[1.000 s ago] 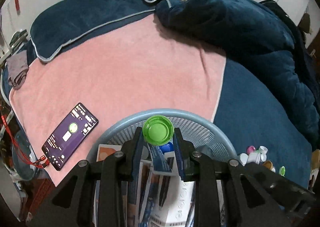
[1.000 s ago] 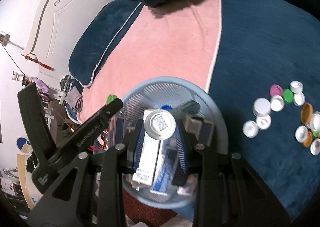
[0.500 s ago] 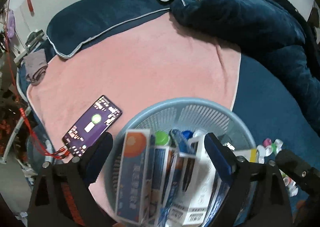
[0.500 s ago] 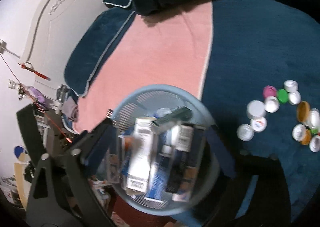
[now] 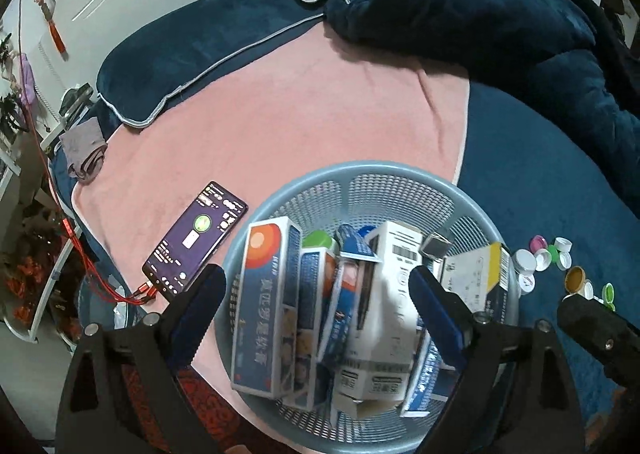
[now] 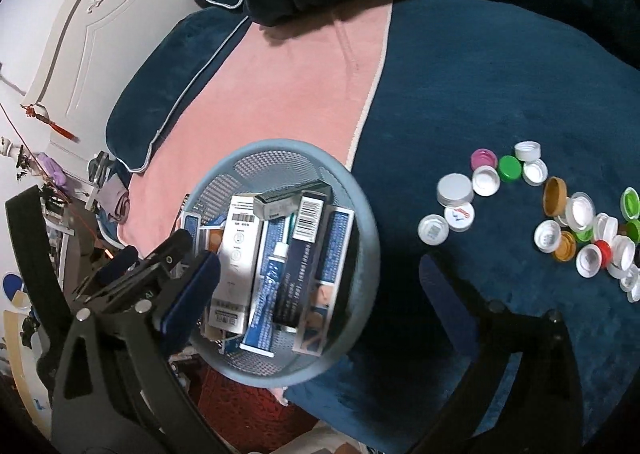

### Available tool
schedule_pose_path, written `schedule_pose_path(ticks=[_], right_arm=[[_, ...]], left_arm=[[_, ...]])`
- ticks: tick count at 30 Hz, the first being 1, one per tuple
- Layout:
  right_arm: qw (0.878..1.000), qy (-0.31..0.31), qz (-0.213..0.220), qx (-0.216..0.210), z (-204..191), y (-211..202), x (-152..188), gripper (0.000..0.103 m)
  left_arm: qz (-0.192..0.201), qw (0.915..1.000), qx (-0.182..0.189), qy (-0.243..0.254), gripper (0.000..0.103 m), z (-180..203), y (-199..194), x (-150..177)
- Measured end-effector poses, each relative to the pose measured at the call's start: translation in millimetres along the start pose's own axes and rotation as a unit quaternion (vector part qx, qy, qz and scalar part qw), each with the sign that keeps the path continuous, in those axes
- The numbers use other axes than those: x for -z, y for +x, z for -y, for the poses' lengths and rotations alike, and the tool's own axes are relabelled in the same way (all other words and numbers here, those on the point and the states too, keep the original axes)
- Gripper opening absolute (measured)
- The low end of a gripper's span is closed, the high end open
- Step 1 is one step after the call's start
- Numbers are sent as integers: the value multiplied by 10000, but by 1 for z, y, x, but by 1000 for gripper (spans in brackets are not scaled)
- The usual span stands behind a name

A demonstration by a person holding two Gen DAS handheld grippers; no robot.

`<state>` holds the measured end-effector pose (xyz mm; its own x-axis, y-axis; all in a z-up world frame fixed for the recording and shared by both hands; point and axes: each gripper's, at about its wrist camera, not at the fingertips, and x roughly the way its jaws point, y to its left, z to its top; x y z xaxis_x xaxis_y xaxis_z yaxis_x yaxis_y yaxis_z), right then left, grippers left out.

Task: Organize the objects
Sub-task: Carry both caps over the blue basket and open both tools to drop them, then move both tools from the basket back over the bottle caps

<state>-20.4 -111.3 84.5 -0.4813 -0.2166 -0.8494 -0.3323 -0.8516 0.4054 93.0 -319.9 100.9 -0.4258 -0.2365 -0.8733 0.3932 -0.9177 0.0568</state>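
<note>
- Left gripper (image 5: 318, 296) hung over the blue basket (image 5: 400, 177), jaws spread wide, nothing pinched between them.
- Had just been opening, with only the basket's boxes showing below the gap.
- Right gripper (image 6: 316, 286) also stood spread wide, had just been opening, and pinched nothing.
- Sat with one blue pad (image 6: 188, 294) by the basket's left edge and the other pad over the dark blue blanket (image 6: 500, 85).
- Saw the basket resting partly on the pink towel (image 5: 300, 113) and partly on the dark blue blanket.
- Was full of boxes, packed close and leaning on each other.
- Had a blue and orange box (image 5: 266, 306) at the left and a white box (image 5: 384, 318) with a barcode in the middle.
- Peeked out between the boxes: a green cap (image 5: 318, 240), down in the basket.
- Lay on top in the right view: a small grey box (image 6: 292, 203) and a blue and white tube (image 6: 272, 274).
- Lay on the blanket to the right of the basket, well apart from it: a bunch of loose bottle caps (image 6: 532, 209), white, green, pink and brown.
- Lay on the pink towel, just beside the basket's left side: a phone (image 5: 196, 240) with its screen lit and a red cable (image 5: 120, 292) plugged in.
- Rested at the far side of the bed: dark blue pillows (image 5: 192, 49).
</note>
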Motion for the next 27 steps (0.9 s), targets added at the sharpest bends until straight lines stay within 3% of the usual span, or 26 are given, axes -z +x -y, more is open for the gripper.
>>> schedule_pose_path(ticks=[27], right_arm=[[9970, 628, 184, 418, 92, -44, 13, 103]], left_arm=[[-101, 9946, 319, 980, 94, 117, -14, 12]])
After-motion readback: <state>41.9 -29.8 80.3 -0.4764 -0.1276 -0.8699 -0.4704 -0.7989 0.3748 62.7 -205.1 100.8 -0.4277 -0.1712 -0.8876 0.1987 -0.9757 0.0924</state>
